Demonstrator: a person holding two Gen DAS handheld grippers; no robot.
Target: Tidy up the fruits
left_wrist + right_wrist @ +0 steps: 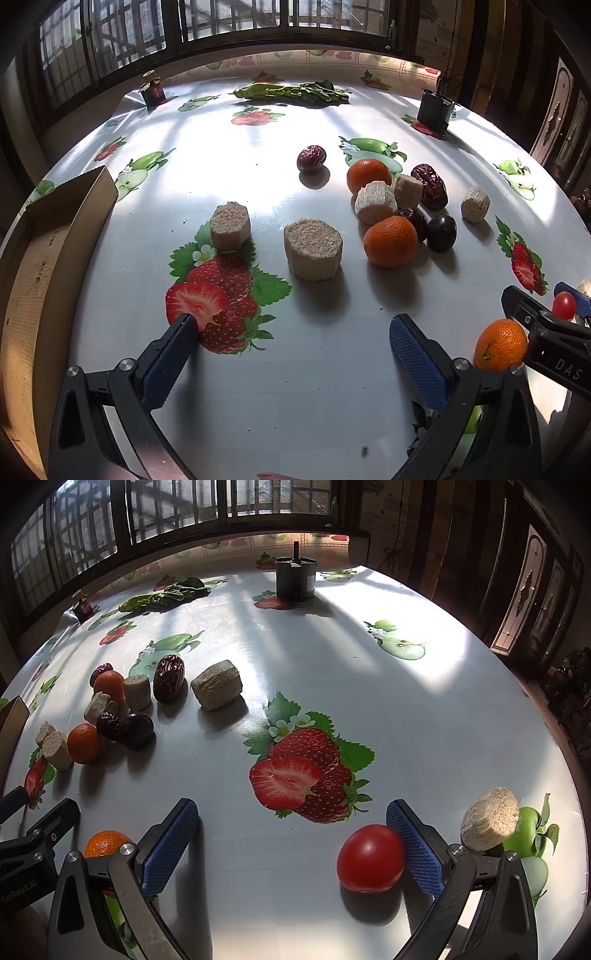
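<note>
Left gripper (pixel 295 343): jaws spread as wide as they go, nothing between the blue pads, angled down over bare tablecloth just short of the printed strawberry.
Right gripper (pixel 291 830): also fully spread and holding nothing; the red tomato (pixel 370 857) sits on the cloth inside the gap, right against the inner face of the right-hand pad, though whether it truly touches I cannot tell.
Step in hand: by my reading, the approach before a first pick; no fruit is lifted and the box looks unfilled from what shows of it.
Fruit cluster: two oranges (pixel 390 241), red dates (pixel 430 186), a dark plum (pixel 441 233) and several pale cut stem pieces (pixel 313 248) lie bunched together beyond the left gripper, some touching each other.
Stray fruit: a third orange (pixel 500 345) rests near the table's front, between the two tools; one lone date (pixel 311 158) sits apart, farther back.
Cardboard box (pixel 55 236): open at the left edge of the table, the likely place for sorted items.
Next move calls for: the right tool to centre on the tomato and close gently, since it is round, smooth and apt to roll off a one-sided push.
Risk: crowded pieces in the cluster may be nudged when one is taken.
Other things: leafy greens (pixel 295 92) and a dark container (pixel 295 578) stand well away at the far side.
</note>
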